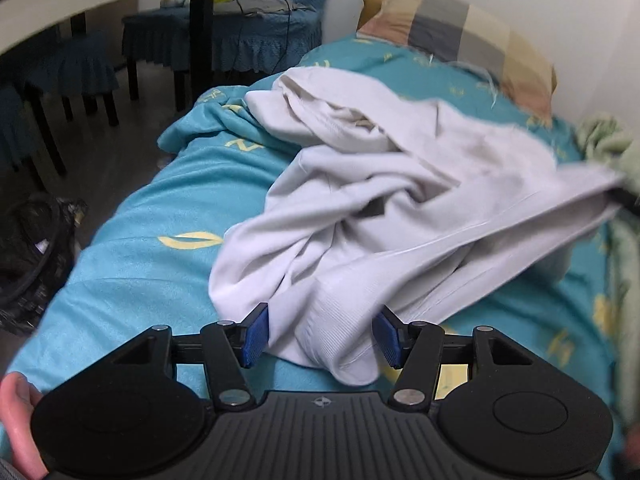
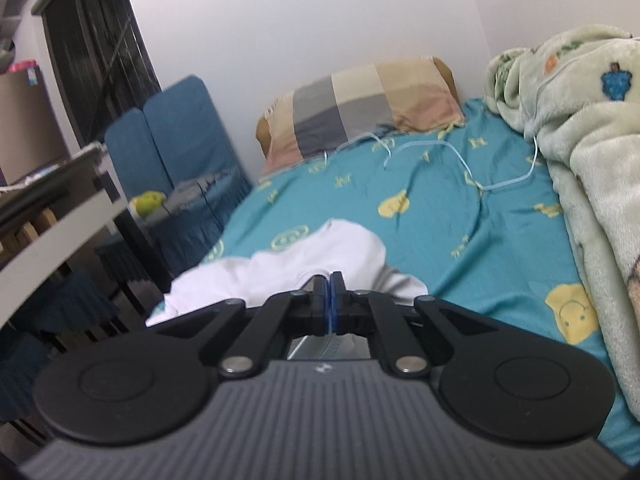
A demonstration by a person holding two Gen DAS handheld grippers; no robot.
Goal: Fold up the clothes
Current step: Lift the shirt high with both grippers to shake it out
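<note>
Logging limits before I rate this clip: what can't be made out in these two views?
- Left wrist view: the white garment is motion-blurred toward the right edge, so what pulls it there is unclear.
- Left wrist view: the left gripper straddles a cuff; its pads do not visibly press on it.
- Right wrist view: the right gripper is shut; its own body hides the cloth below.

bare sheet point(image 2: 440, 216) ahead; blanket point(image 2: 592, 140) crowds right, pillow point(image 2: 360, 104) probably blocks far end.

White wall point(image 2: 300, 20), teal-sheeted bed point(image 2: 460, 208), checked pillow point(image 2: 360, 108), blue-covered chairs point(image 1: 224, 40)
</note>
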